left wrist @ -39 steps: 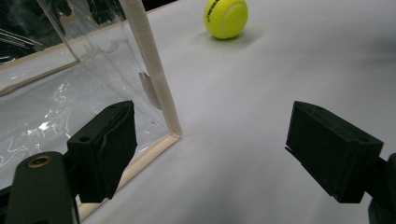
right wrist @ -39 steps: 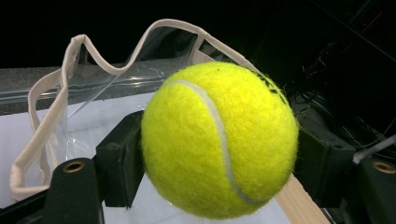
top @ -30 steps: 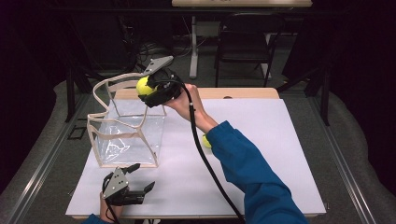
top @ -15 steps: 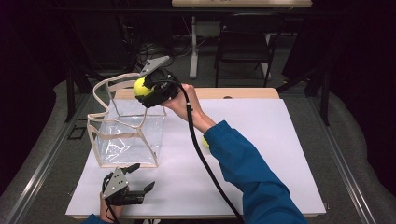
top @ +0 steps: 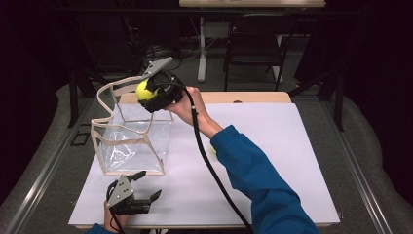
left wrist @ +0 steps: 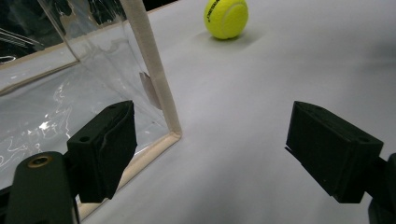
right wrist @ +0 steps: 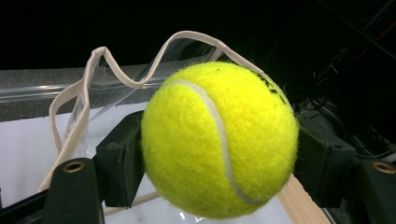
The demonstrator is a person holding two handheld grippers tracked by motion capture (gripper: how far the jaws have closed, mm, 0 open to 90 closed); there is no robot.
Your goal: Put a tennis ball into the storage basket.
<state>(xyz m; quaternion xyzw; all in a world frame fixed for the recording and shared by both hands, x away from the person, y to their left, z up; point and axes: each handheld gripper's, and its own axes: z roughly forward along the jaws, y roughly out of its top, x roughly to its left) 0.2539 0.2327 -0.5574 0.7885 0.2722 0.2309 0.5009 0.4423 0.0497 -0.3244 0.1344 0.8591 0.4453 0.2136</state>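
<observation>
The right claw [top: 146, 92] is clamped tight on a tennis ball [right wrist: 219, 140], one black jaw pressed against each side of it in the right gripper view. From above, it holds the ball [top: 143, 91] in the air at the far corner of a clear bag [top: 131, 141], just beside the cream handle loops [top: 112, 95] and above the rim. The bag stands upright with its mouth open on the white surface [top: 292, 161], and nothing yellow shows through its clear walls, so I judge it holds no ball yet.

The left claw [top: 139, 197] rests low near the front edge of the surface, just in front of the bag. Its jaws stand wide apart with nothing between them; in the left gripper view the bag's trimmed corner [left wrist: 154, 88] lies just beside one jaw without being gripped.

A second ball [left wrist: 226, 17] sits on the surface beyond the bag in the left gripper view; from above, a sliver of it [top: 213, 147] peeks out under the blue sleeve [top: 253, 170].

As I read it, the work is putting the balls into the bag. The pick-up of the first ball is done and the carry is nearly done: it still has to be brought over the open mouth and let go. After that the second ball is left to fetch and drop in, so the job looks less than half finished
</observation>
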